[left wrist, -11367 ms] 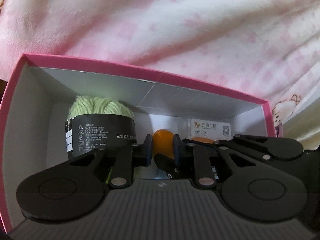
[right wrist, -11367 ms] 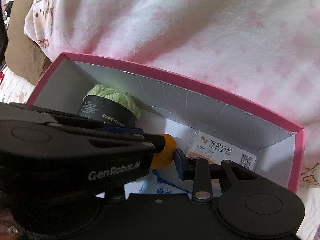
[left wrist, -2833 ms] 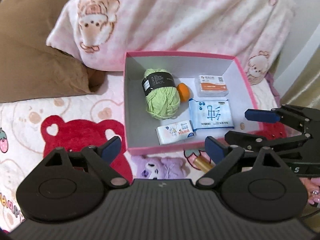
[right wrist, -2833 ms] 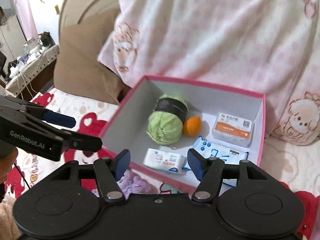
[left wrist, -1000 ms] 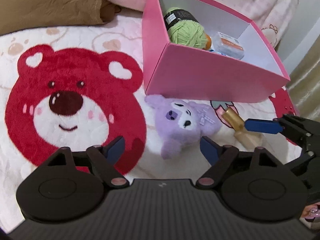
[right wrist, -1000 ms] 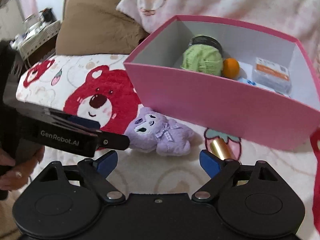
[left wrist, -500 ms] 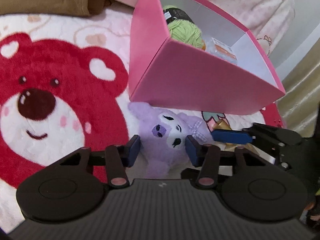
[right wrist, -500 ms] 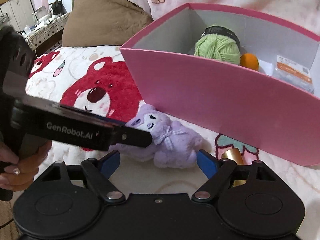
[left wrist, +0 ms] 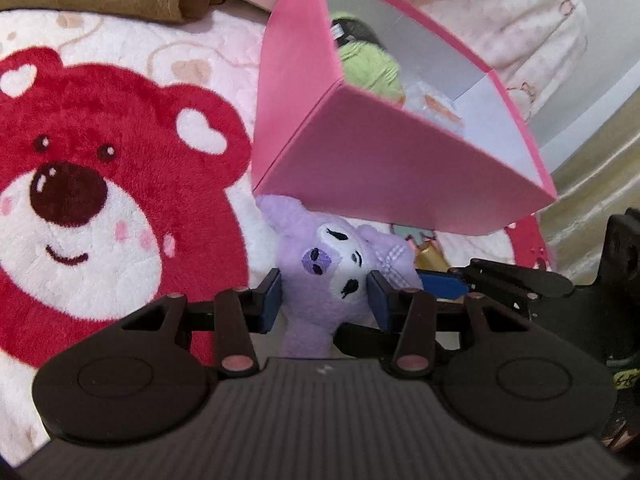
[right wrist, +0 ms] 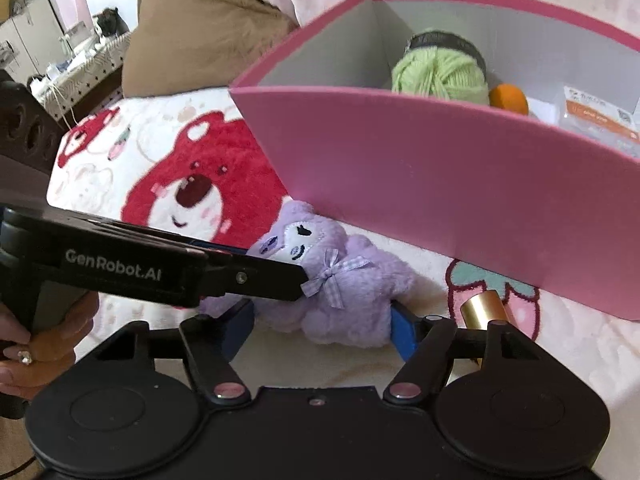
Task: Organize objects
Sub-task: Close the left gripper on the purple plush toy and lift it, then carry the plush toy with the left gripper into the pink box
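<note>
A purple plush toy [left wrist: 324,264] lies on the bear-print blanket just in front of the pink box [left wrist: 384,168]. My left gripper [left wrist: 324,300] is shut on the plush's head, a pad on each side. My right gripper [right wrist: 322,330] brackets the plush's body [right wrist: 352,292] from the other end, its pads touching the fur on both sides. The box [right wrist: 440,176] holds green yarn [right wrist: 440,72], an orange ball [right wrist: 508,98] and a small packet box [right wrist: 596,114].
A gold tube [right wrist: 480,308] lies on the blanket right of the plush, also in the left wrist view [left wrist: 430,254]. A brown pillow [right wrist: 200,28] and a pink blanket [left wrist: 480,8] lie behind the box. A big red bear print [left wrist: 88,200] spreads to the left.
Both grippers came down from above the box to the plush. The left jaws closed onto its head; the right jaws narrowed around its body.
</note>
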The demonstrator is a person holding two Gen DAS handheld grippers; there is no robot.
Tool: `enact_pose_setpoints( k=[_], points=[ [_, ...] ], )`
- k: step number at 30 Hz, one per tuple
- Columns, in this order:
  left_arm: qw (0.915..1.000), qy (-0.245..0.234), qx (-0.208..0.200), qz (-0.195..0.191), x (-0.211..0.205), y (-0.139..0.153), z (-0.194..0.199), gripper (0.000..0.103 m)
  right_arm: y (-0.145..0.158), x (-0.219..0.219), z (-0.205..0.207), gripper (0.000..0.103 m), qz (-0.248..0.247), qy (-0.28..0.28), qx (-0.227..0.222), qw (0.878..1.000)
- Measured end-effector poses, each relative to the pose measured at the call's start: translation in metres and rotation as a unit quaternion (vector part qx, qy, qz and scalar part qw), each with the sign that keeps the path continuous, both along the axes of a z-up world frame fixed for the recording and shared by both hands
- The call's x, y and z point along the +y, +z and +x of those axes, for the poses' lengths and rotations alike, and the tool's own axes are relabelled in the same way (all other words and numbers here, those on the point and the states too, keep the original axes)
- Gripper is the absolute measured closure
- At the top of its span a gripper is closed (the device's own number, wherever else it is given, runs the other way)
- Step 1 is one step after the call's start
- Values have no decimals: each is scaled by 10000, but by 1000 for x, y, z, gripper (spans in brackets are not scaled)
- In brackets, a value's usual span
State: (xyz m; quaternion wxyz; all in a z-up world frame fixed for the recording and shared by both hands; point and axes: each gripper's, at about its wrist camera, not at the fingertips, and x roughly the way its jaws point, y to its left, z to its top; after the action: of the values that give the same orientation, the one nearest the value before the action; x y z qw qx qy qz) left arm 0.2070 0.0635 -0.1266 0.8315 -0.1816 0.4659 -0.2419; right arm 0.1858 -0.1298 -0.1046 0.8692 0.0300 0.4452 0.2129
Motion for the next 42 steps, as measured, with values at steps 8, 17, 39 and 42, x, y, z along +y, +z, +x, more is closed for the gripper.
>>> enact_pose_setpoints(
  k=[8,17,39,42],
  points=[
    [9987,-225,-444,57,2,45,-38,59,42,-2,-35,20,144,190,-464,9986],
    [9961,-382,-792,101,-13,90,-65,58,83,-10,-64,13,41,291,-872,9958],
    [9942,-499,-947,42,-72,160,-57,59,149,-50,-62,15,-463,21,-1325,9901],
    [9944,-491,-938,40,-78,171,-44,59,159,-57,-52,15,-481,25,-1349,9897]
  ],
)
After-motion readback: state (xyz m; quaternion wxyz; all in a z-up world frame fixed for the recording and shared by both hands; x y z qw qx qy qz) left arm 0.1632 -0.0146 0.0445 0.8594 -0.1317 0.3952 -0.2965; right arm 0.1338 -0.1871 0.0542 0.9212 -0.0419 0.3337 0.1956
